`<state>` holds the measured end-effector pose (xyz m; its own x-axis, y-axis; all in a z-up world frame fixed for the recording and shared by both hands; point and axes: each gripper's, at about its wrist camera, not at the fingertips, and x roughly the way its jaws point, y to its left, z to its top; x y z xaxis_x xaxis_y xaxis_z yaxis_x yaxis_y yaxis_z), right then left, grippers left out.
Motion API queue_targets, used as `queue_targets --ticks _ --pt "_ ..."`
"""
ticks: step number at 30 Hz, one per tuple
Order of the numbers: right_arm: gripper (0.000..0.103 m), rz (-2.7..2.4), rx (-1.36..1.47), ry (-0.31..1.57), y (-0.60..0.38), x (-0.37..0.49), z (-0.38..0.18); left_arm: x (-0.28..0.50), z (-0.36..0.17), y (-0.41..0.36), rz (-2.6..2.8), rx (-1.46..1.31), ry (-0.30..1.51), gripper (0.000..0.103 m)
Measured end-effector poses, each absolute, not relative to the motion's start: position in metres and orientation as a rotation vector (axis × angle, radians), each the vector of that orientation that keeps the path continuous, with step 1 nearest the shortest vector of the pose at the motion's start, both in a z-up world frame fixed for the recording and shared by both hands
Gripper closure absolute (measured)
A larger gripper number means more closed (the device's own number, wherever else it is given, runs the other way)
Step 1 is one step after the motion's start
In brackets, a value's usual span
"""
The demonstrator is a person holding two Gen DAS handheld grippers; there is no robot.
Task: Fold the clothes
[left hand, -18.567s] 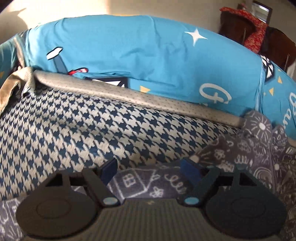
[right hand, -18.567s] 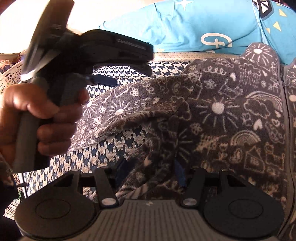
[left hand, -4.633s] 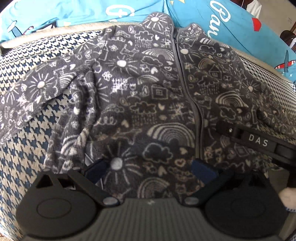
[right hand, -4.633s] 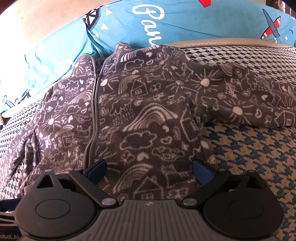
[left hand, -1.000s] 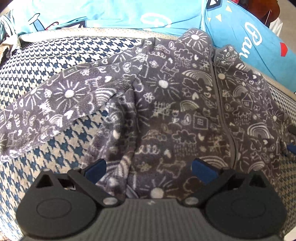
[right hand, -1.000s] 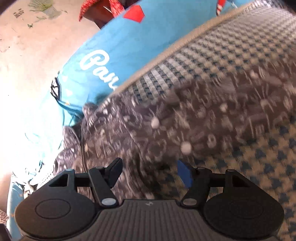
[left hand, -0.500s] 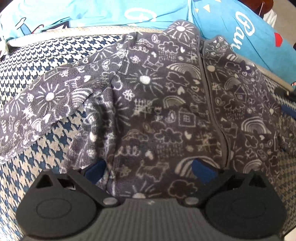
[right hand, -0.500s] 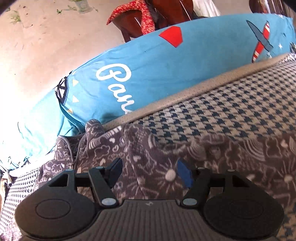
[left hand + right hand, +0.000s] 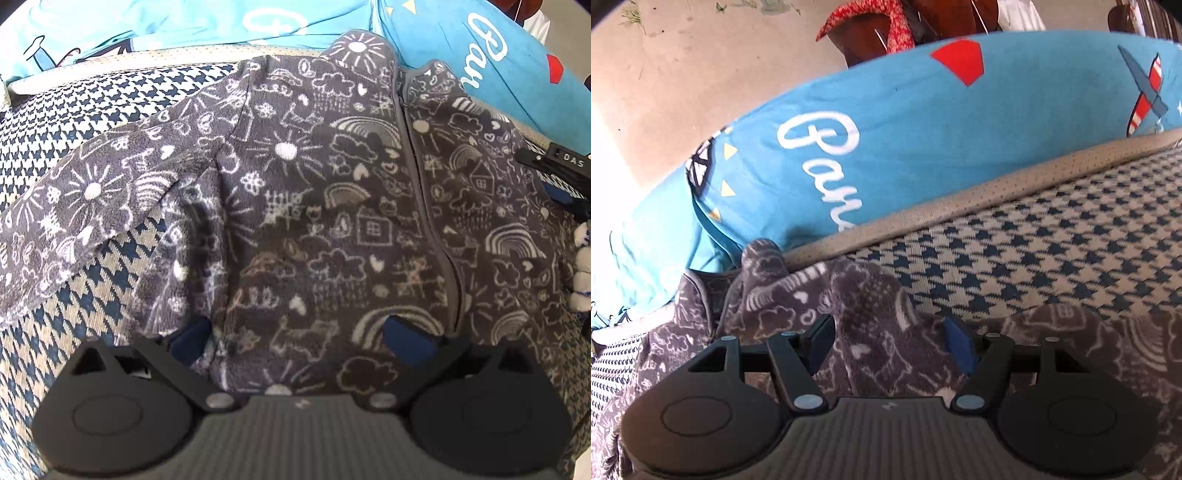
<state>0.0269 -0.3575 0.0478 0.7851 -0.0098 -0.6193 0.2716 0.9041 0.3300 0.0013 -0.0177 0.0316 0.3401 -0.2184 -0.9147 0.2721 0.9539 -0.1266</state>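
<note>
Legible text is limited to three items.

1. White capitals "DAS" on a black label plate (image 9: 569,159) at the right edge of the left wrist view; the plate sits on a black device part above the fleece (image 9: 332,221).

2. White script on the blue pillow (image 9: 923,129): right wrist view reads "Par", the remaining letters hidden behind the mattress edge (image 9: 997,192). In the left wrist view the same script (image 9: 487,51) shows only in part, tilted, roughly "Par".

3. A white looped mark on the second blue pillow (image 9: 271,22), left wrist view; not readable as a letter.

No numbers found.
</note>
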Motion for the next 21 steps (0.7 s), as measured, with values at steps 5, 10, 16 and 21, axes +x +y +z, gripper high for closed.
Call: queue_targets --ticks 5,10,16,21 --pt "0.081 -0.160 0.411 0.664 -0.355 0.031 0.044 0.001 0.029 -0.020 -0.313 0.070 1.179 0.000" --pt "0.099 -0.233 0.439 0.637 -0.363 0.027 0.047 0.000 0.028 -0.022 -0.308 0.091 1.174 0.000" --pt "0.102 -0.357 0.480 0.604 -0.386 0.021 0.046 -0.004 0.028 -0.024 -0.305 0.110 1.163 0.000" --pt "0.099 -0.420 0.534 0.626 -0.403 0.016 0.038 -0.006 0.029 -0.025 -0.297 0.118 1.158 0.000"
